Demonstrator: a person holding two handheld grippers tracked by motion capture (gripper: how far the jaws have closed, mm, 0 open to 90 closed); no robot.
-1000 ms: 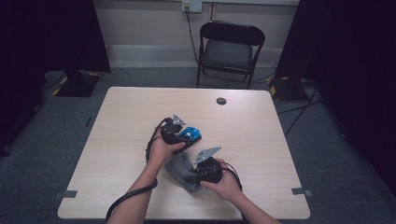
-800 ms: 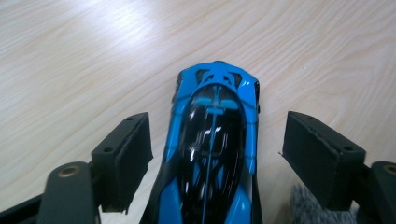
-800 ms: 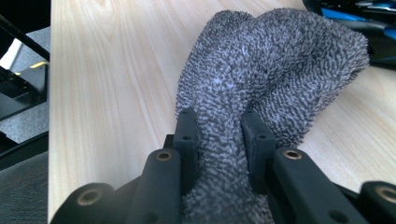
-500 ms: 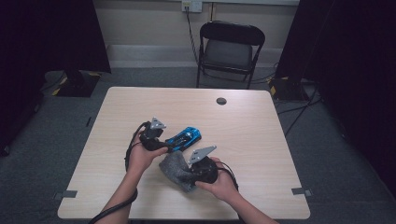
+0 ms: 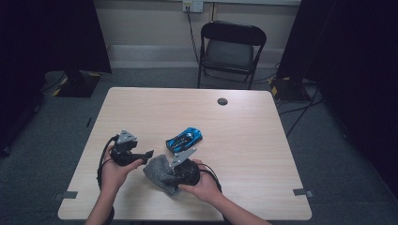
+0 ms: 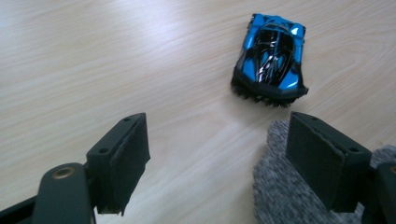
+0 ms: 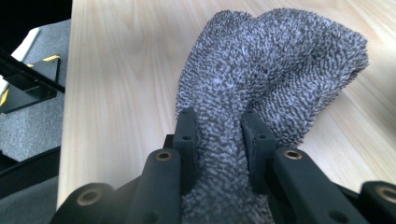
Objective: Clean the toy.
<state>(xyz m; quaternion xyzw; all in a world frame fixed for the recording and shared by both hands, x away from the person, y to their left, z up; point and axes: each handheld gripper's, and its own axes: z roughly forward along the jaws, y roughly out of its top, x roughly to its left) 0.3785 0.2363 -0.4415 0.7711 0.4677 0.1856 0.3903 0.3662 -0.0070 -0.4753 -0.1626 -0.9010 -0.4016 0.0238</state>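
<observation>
A blue and black toy car (image 5: 185,138) (image 6: 271,56) stands on the light wooden table (image 5: 248,140), a little right of my left gripper. My left gripper (image 5: 149,153) (image 6: 217,135) is open, its jaws have just been opening, and only bare table lies between them. A grey fuzzy cloth (image 5: 157,171) (image 7: 271,65) lies bunched near the table's front, and its edge (image 6: 285,196) shows by the left gripper's right jaw. My right gripper (image 5: 166,176) (image 7: 218,123) is shut on a fold of this cloth.
A small black round disc (image 5: 222,101) lies at the far middle of the table. A black folding chair (image 5: 230,49) stands beyond the far edge. Cables trail from both grippers toward the front edge. Bare wood spreads across the table's right half.
My left gripper has drawn back to the left, away from the toy car, which stays on the table. The right gripper has shifted a little with the cloth in it.
</observation>
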